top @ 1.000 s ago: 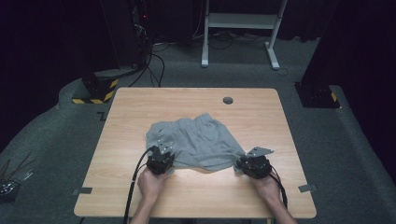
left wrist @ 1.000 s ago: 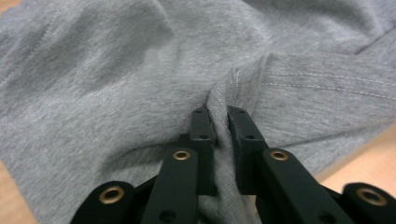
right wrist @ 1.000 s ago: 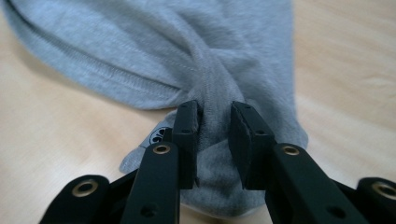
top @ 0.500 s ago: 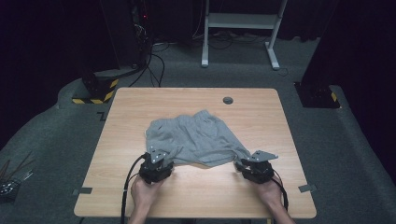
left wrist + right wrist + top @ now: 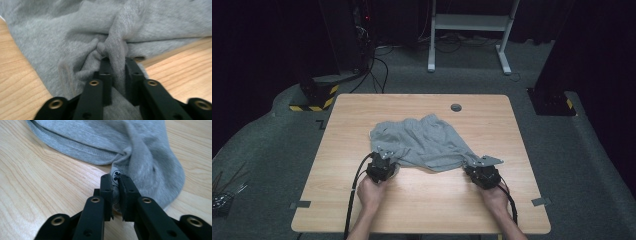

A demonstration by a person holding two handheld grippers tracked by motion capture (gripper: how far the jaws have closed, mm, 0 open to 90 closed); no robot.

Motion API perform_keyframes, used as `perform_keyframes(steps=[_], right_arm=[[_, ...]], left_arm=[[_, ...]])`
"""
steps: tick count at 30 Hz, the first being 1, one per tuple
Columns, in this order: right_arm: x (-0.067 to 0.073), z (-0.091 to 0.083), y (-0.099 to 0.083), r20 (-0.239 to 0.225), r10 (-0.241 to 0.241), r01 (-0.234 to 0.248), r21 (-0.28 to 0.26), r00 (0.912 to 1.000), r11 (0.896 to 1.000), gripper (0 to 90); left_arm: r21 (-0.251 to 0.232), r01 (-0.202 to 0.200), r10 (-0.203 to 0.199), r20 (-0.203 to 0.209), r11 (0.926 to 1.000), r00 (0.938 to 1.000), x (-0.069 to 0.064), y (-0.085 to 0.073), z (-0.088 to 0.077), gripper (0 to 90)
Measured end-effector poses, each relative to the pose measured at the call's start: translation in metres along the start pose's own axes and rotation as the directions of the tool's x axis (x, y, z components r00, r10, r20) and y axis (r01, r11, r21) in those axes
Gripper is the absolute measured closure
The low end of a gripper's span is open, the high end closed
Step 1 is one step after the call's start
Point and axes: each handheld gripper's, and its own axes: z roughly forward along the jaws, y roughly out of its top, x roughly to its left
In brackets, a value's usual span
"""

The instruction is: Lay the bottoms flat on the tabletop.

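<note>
Both grippers have just been closing on cloth; near hem sits slightly closer to the desk's front edge than before. Left gripper point(image 5: 382, 166) pinches a bunched fold of the grey shorts point(image 5: 424, 141); right gripper point(image 5: 482, 174) pinches the corner by a small label point(image 5: 116, 175). Shorts lie mid-desk point(image 5: 362, 115), spreading toward 12 o'clock. Soft, light, floppy, likely to sag and slip; take the hems. Grommet point(image 5: 456, 107) at 12 o'clock, well apart; nothing blocks.

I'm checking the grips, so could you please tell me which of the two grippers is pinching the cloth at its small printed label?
The right gripper: a white label with a dark emblem sits between its jaws on the grey garment. The left gripper clamps a plain bunched fold.
</note>
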Motion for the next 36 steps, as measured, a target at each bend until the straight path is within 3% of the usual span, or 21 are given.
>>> perform_keyframes(steps=[3, 6, 9, 13, 15, 17, 19, 20, 22, 27, 32, 36], right_arm=[[-0.001, -0.015, -0.003, -0.007, -0.006, 0.006, -0.021, 1.0, 1.0, 83.8], [-0.004, -0.04, -0.005, -0.012, -0.011, 0.01, -0.066, 0.9999, 0.998, 83.8], [-0.013, -0.066, -0.012, -0.006, 0.004, -0.005, -0.099, 1.0, 0.995, 84.0], [-0.023, -0.082, -0.021, 0.019, 0.035, -0.032, -0.118, 0.9992, 0.992, 84.1], [-0.026, -0.082, -0.023, 0.023, 0.054, -0.05, -0.128, 0.9983, 0.99, 84.1], [-0.026, -0.078, -0.023, 0.02, 0.058, -0.055, -0.124, 0.9981, 0.991, 83.9], [-0.024, -0.068, -0.023, -0.011, 0.053, -0.054, -0.072, 0.9985, 0.996, 82.7], [-0.021, -0.061, -0.023, -0.03, 0.034, -0.034, -0.031, 0.999, 0.999, 81.5], [-0.015, -0.055, -0.024, -0.061, 0.008, -0.009, -0.012, 0.9981, 1.0, 74.8], [-0.012, -0.059, -0.019, -0.083, 0.019, -0.025, -0.065, 0.9964, 0.998, 66.6], [-0.001, -0.05, -0.008, -0.093, -0.032, 0.026, -0.064, 0.9952, 0.998, 66.3], [0.006, -0.032, -0.004, -0.114, -0.037, 0.034, -0.029, 0.9928, 0.999, 66.7]], left_arm=[[-0.042, -0.005, 0.006, 0.04, 0.9991, 0.9992, 0.001, -0.005, -0.019, 80.9], [-0.076, -0.013, 0.017, 0.048, 0.997, 0.9987, 0.006, -0.015, -0.043, 81.3], [-0.096, 0.012, -0.008, 0.048, 0.9953, 0.9988, 0.018, -0.027, -0.064, 81.5], [-0.117, 0.057, -0.053, 0.043, 0.9915, 0.9977, 0.032, -0.036, -0.076, 81.6], [-0.127, 0.078, -0.072, 0.048, 0.9888, 0.9963, 0.036, -0.038, -0.075, 81.6], [-0.097, 0.083, -0.077, 0.067, 0.9918, 0.9948, 0.036, -0.038, -0.068, 81.0], [-0.032, 0.04, -0.037, 0.082, 0.9987, 0.996, 0.029, -0.038, -0.058, 79.0], [-0.016, 0.021, -0.019, 0.087, 0.9997, 0.996, 0.025, -0.039, -0.055, 77.3], [0.003, 0.013, -0.014, 0.112, 0.9999, 0.9936, 0.02, -0.041, -0.052, 69.3], [-0.043, 0.029, -0.023, 0.128, 0.9987, 0.9915, 0.014, -0.038, -0.057, 50.7], [-0.082, 0.006, 0.006, 0.143, 0.9966, 0.9897, 0.004, -0.034, -0.06, 48.0], [-0.092, 0.008, 0.006, 0.158, 0.9958, 0.9874, 0.002, -0.033, -0.059, 46.9]])
